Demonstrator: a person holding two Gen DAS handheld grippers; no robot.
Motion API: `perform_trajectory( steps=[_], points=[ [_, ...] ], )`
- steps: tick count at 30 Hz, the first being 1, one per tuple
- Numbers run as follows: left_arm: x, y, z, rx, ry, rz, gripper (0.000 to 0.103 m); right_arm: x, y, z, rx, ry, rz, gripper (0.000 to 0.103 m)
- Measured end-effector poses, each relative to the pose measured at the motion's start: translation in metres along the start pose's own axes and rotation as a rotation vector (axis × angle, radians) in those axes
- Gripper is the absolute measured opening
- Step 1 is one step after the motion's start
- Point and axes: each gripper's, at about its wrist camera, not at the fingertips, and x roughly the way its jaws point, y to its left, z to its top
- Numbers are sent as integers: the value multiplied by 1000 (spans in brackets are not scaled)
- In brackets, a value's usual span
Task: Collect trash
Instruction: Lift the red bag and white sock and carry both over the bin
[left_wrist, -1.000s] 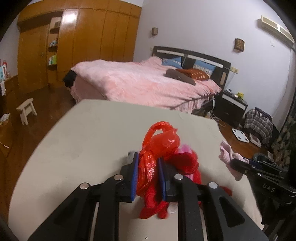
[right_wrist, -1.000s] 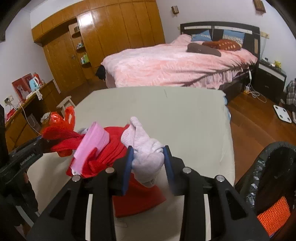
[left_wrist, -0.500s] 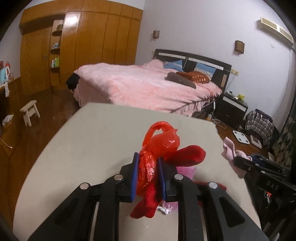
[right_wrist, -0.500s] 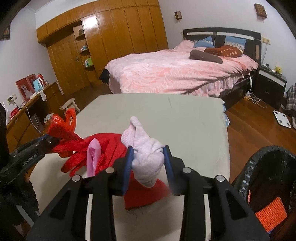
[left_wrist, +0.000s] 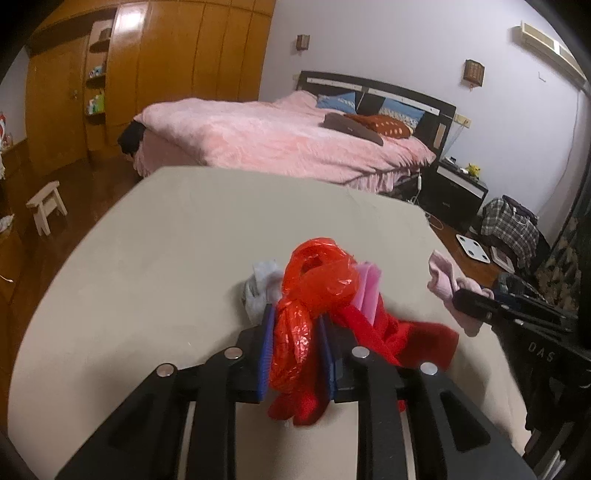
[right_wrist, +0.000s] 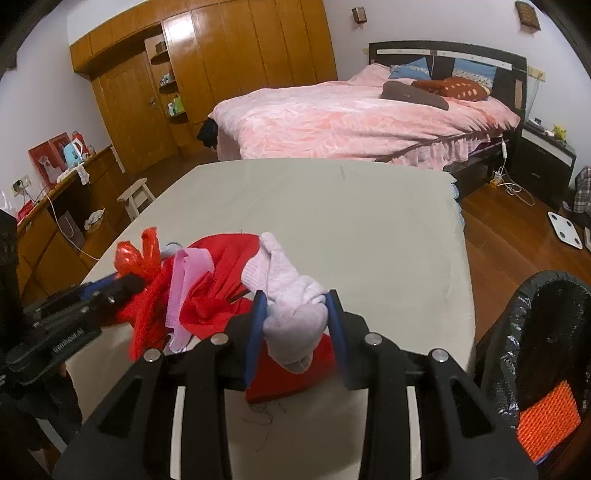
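Red plastic bag (left_wrist: 295, 332) fills the left claw (left_wrist: 295, 350), just loosening; the right claw (right_wrist: 295, 328) pinches one pale sock (right_wrist: 291, 314).

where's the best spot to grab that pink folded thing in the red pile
Grip the pink folded sheet by its upper edge, coming from above. That edge stands up clear of the red cloth; lower down it is tucked into the folds.

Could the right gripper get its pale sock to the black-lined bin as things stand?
Probably yes. The right gripper is shut on the pale sock, and the bin stands open just beside the table edge with nothing between.
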Motion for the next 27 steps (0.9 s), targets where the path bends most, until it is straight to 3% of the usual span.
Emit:
perform_trajectory(
  steps=[2, 4, 9, 11, 12, 13, 22, 27],
  points=[
    [3, 1, -2, -6, 13, -6, 23, 1, 1, -1, -3, 6, -1, 32],
    [4, 2, -2, -12, 20, -14, 34, 1, 1, -2, -3, 12, -1, 32],
    [3, 2, 2, -7, 15, -12, 36, 0, 0, -2, -5, 7, 0, 32],
    [3, 2, 2, 1, 13, -7, 34, -1, 0, -1, -7, 5, 1, 32],
    [2, 2, 2, 4, 8, -3, 23, -1, 0, -1, -8, 3, 1, 32],
    [1, 1, 3, 7, 6, -1, 21, -2, 1, -1, -8, 2, 1, 32],
    [-30, 3, 21, -33, -86, -3, 21, -22, 2, 9, -7, -46, 6, 32],
    [-48, -8, 31, -9, -138, 7, 21, -36, 4, 16, -5, -74, 11, 32]
  ],
)
